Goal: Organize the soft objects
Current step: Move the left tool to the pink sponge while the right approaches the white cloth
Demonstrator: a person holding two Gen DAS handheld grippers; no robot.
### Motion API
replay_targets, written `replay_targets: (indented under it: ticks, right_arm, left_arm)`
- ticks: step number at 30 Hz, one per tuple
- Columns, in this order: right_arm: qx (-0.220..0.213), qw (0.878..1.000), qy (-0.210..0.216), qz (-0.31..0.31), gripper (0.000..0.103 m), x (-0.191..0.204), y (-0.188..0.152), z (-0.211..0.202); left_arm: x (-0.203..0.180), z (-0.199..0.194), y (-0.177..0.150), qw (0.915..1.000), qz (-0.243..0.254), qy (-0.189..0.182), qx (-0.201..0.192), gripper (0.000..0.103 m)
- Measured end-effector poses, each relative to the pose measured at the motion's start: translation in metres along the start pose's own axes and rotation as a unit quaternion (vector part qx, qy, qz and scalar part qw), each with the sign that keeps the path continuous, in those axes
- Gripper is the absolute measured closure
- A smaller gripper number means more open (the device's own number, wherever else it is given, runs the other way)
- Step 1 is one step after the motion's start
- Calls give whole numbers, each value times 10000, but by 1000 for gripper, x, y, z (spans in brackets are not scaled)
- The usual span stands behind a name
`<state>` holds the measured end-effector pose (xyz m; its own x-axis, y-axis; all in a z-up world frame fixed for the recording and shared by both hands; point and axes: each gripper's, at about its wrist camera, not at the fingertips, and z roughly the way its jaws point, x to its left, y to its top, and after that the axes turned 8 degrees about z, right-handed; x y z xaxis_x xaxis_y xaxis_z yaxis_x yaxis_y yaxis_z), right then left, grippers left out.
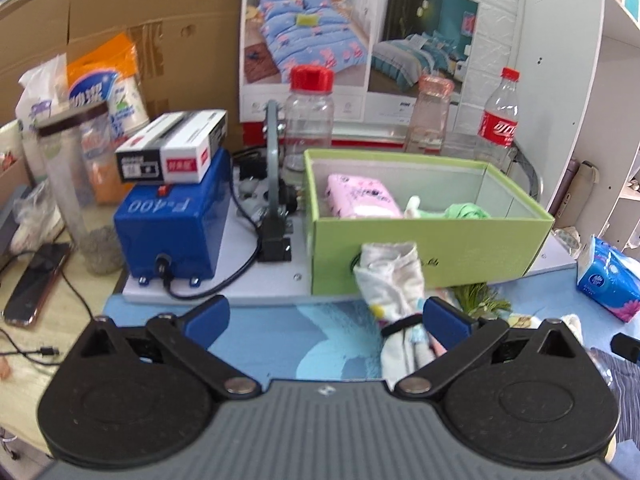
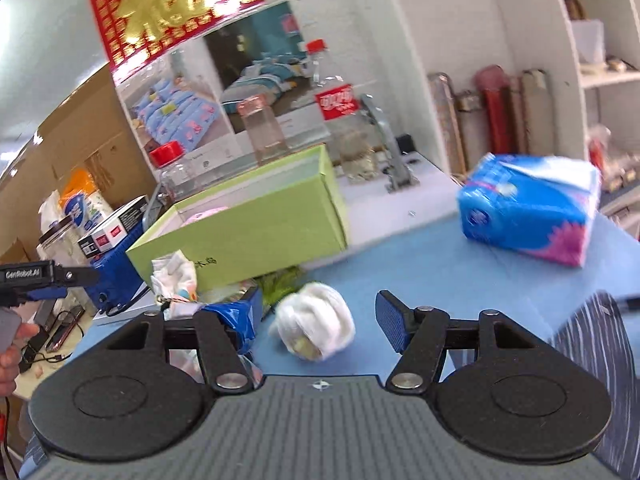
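Note:
A green open box (image 1: 432, 252) stands on the blue mat and holds a pink tissue pack (image 1: 362, 196) and a light green soft item (image 1: 466, 212). My left gripper (image 1: 326, 316) is open; a white rolled cloth bundle (image 1: 394, 280) with a black band stands just inside its right finger, leaning on the box front. My right gripper (image 2: 316, 324) is open around a white balled sock (image 2: 316, 322) that lies on the mat. The green box (image 2: 248, 232) and the cloth bundle (image 2: 176, 276) also show in the right wrist view.
A blue tissue pack (image 2: 528, 216) lies right of the box; it also shows in the left wrist view (image 1: 608, 280). A blue machine (image 1: 172, 232) with a carton on top, clear bottles (image 1: 310, 116), a cola bottle (image 1: 500, 116), a phone (image 1: 36, 284) and a white shelf (image 1: 600, 100) surround the box.

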<state>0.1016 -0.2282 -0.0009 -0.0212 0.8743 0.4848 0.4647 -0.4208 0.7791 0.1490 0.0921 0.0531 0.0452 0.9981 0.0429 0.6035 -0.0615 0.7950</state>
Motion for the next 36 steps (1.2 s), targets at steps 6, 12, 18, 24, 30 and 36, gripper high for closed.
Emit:
replay_targets:
  ticks: [6,12,18,24,30,36]
  right_arm:
    - [-9,9992,-197,347,54,-20,-17,-10]
    - [-29,9991,-243,356,54,-29,-19,-11]
    - [-3,9987,-270,428,54,-36,-19,-7]
    - [-13,9987,-263,434,53,-40,-17,-6]
    - [-58,9988,-263,418,53,-44,-10,-2]
    - [-63,9998,-161,72,53,-30,4,7]
  left_arm:
    - [19,7,-14,9986,-311,-30,433,0]
    - [20,22,-7,9964,-475,-179,684,0]
    - [-9,78,25,9873,-643,-738,1252,1]
    - [-37,137,36,9803,-30,-209,1964,1]
    - [7,121,15,9835,-199,282,1774,1]
    - [80,87,-10,9734,-458,1584,1589,1]
